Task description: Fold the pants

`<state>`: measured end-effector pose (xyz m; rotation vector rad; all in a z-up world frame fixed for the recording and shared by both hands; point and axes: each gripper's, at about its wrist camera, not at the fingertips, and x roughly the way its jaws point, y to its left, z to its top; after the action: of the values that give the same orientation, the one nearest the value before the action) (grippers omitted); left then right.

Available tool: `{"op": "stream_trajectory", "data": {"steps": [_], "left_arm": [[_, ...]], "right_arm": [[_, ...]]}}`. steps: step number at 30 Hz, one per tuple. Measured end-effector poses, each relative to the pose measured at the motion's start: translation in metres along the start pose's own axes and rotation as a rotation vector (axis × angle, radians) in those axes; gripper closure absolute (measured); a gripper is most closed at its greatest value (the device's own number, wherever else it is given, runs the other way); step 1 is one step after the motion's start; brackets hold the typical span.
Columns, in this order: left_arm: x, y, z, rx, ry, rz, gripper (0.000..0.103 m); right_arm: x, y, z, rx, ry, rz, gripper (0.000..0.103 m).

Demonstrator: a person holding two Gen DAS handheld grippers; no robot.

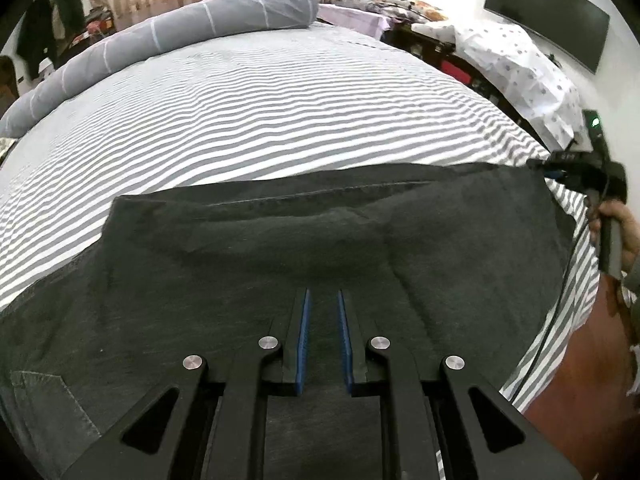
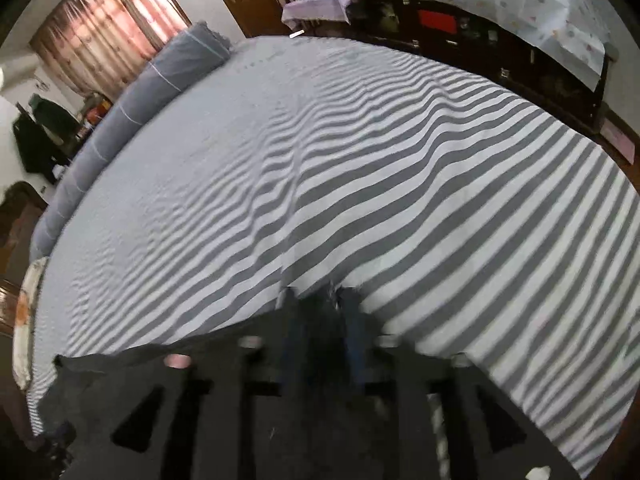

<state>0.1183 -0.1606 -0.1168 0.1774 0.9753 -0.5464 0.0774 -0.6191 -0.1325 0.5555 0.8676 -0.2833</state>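
Dark grey pants [image 1: 240, 264] lie spread on the striped bed near its front edge. My left gripper [image 1: 323, 300] hovers over the pants with a small gap between its blue pads and nothing visibly between them. My right gripper [image 1: 560, 170] is at the far right in the left wrist view and pinches the pants' far right corner, holding that edge taut. In the right wrist view, which is blurred, my right gripper [image 2: 320, 300] has dark cloth between its fingers, and the pants [image 2: 132, 364] trail off to the left.
The bed has a grey and white striped sheet [image 1: 260, 112]. A long grey bolster [image 1: 168, 28] lies along its far side. A dark cabinet draped with a white patterned cloth [image 1: 516, 60] stands at the right, under a wall television [image 1: 548, 16].
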Motion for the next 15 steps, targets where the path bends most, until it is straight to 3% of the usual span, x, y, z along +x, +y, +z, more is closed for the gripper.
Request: {"op": "stream_trajectory", "data": {"steps": [7,15], "left_arm": [[-0.003,-0.012,-0.001,0.009,-0.001,-0.022,0.088],[0.000,-0.033,-0.001,0.038,0.016,-0.047,0.088]], "right_arm": [[-0.053,-0.029,-0.047,0.080,-0.012,0.103,0.068],[-0.051,-0.068,-0.108,0.251,0.038,0.207,0.068]]}}
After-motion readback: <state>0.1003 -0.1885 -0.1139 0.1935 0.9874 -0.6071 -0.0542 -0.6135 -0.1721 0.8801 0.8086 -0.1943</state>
